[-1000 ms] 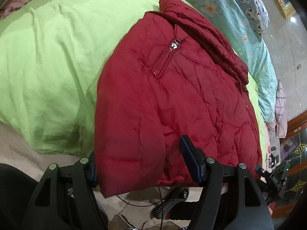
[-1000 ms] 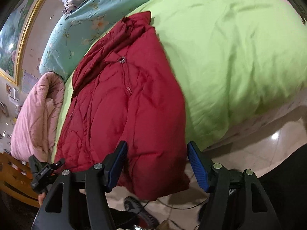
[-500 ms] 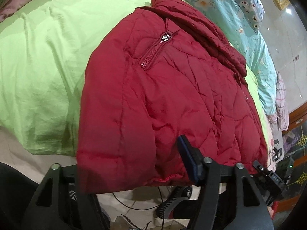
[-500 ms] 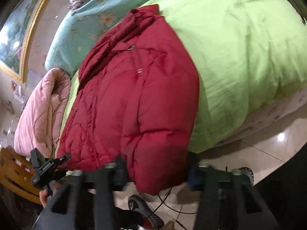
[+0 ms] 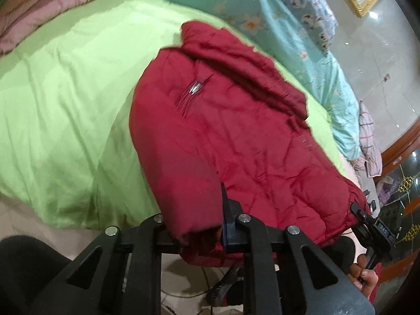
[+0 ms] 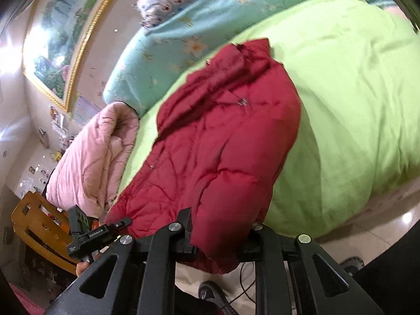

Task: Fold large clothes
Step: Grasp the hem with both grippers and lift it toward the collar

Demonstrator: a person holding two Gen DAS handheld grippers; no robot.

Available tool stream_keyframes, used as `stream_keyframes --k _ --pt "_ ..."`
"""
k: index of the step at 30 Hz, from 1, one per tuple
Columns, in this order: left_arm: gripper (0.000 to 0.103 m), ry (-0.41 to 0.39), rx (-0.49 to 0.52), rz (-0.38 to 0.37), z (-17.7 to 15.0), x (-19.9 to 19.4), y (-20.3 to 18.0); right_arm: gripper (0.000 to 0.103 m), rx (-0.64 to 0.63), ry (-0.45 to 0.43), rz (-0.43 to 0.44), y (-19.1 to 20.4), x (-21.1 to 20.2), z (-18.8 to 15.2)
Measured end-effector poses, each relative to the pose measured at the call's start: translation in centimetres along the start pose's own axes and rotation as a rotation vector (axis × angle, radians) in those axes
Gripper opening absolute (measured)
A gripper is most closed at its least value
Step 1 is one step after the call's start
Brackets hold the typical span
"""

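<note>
Left gripper (image 5: 202, 232), bottom centre of its own view: jaws drawn in close on a thick roll of the red padded jacket (image 5: 236, 136) at its near hem corner; fabric fills the gap and bulges out below, so it reads as a firm pinch. Right gripper (image 6: 219, 232), bottom centre of its view: same arrangement at the other near corner, jaws narrowed onto a bunched fold of hem, padding squeezed between them. Judgement: both corners are held at once so the bottom edge can be carried as one straight line toward the collar, which a single grip on so bulky a garment would not allow. The jacket lies on the green duvet (image 5: 65, 92) of the bed, hem hanging over the near edge toward the floor, collar at the far end in the upper middle of each frame, zip pocket (image 5: 193, 90) facing up. Beyond it: teal floral bedding (image 6: 168, 52) and a pink quilt (image 6: 89, 155) at the left of the right view. Slight motion blur throughout.
</note>
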State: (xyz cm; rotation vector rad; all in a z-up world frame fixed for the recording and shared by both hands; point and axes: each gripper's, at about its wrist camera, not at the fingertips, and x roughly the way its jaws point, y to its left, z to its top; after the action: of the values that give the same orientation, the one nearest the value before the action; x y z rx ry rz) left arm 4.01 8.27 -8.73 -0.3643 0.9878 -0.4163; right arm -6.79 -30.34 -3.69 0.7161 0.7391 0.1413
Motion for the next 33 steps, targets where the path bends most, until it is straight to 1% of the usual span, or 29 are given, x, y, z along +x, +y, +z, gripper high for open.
stream_keyframes --k 4,10,16,20,26,33 --pt "0.016 -0.060 0.045 -0.018 2.1 -1.6 -1.7 0.016 -0.038 -0.039 0.024 1.2 -0.4 1.5" --pt "0.016 -0.131 0.087 -0.020 5.6 -2.4 -3.7 0.016 -0.083 -0.096 0.040 2.6 -0.5 4.4" --pt "0.016 -0.197 0.128 -0.017 9.9 -2.6 -5.9 0.015 -0.115 -0.150 0.061 3.8 -0.1 8.4" --pt "0.016 -0.231 0.135 -0.018 12.4 -2.5 -6.8 0.015 -0.128 -0.179 0.079 4.7 0.8 11.5" --pt "0.016 -0.269 0.110 -0.012 16.4 -1.3 -7.4 0.015 -0.121 -0.213 0.084 4.9 2.1 15.8" --pt "0.016 -0.292 0.112 0.006 20.7 1.0 -8.4 0.015 -0.122 -0.242 0.043 4.7 5.0 20.2"
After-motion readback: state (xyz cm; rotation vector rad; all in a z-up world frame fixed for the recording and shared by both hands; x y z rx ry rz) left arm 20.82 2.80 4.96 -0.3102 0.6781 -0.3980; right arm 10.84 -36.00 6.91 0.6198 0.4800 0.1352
